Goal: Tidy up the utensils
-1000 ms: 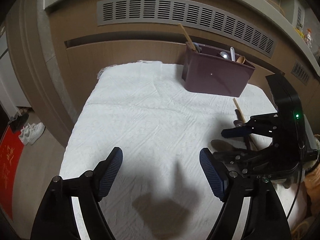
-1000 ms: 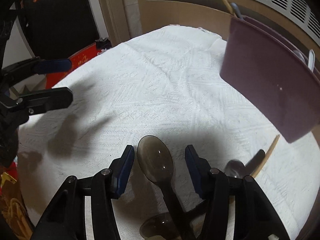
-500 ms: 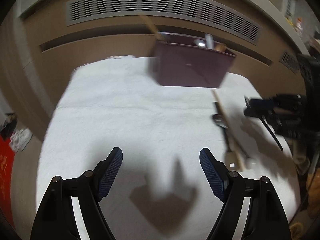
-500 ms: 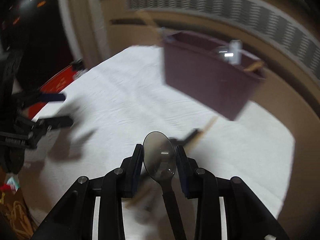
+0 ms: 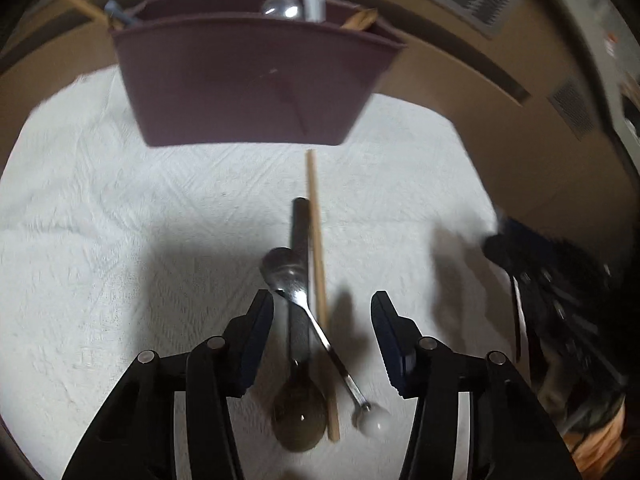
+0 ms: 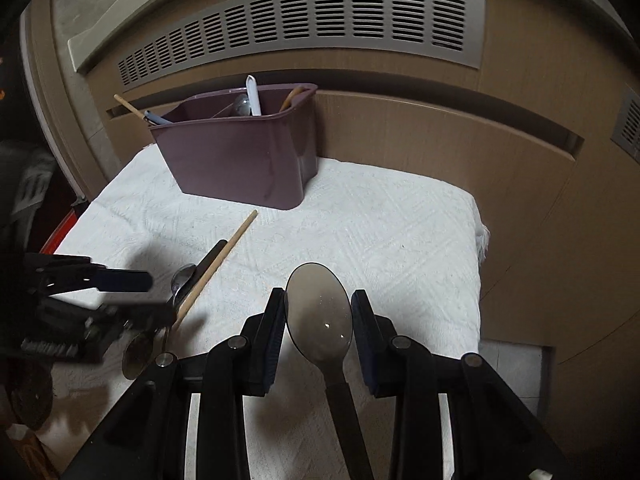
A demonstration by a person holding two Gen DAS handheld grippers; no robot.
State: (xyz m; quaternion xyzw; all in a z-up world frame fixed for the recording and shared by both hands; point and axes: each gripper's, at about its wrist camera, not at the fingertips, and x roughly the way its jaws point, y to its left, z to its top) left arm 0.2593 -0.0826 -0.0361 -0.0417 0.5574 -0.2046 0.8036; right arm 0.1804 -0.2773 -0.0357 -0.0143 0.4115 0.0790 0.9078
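Clamping a dark spoon [image 6: 319, 312], the right gripper [image 6: 319, 320] contrasts with the left gripper [image 5: 322, 320], closing, jaws apart over loose utensils [image 5: 308, 280].

1. A white textured cloth [image 6: 384, 232] is being used as the cover for the work surface, with a bit of fringe being shown at its right edge in the right wrist view.
2. Wood-look curved paneling [image 6: 460, 152] is being seen right behind the cloth.
3. A long slotted vent grille [image 6: 304, 20] is being shown high up on that paneling, and a smaller grille [image 6: 628, 124] is being caught at the far right.
4. Something red [image 6: 60, 236] is being glimpsed down by the floor, past the cloth's left edge. Can't really tell what it is.
5. A patch of pale floor [image 6: 516, 364] is being seen below the cloth's right corner.
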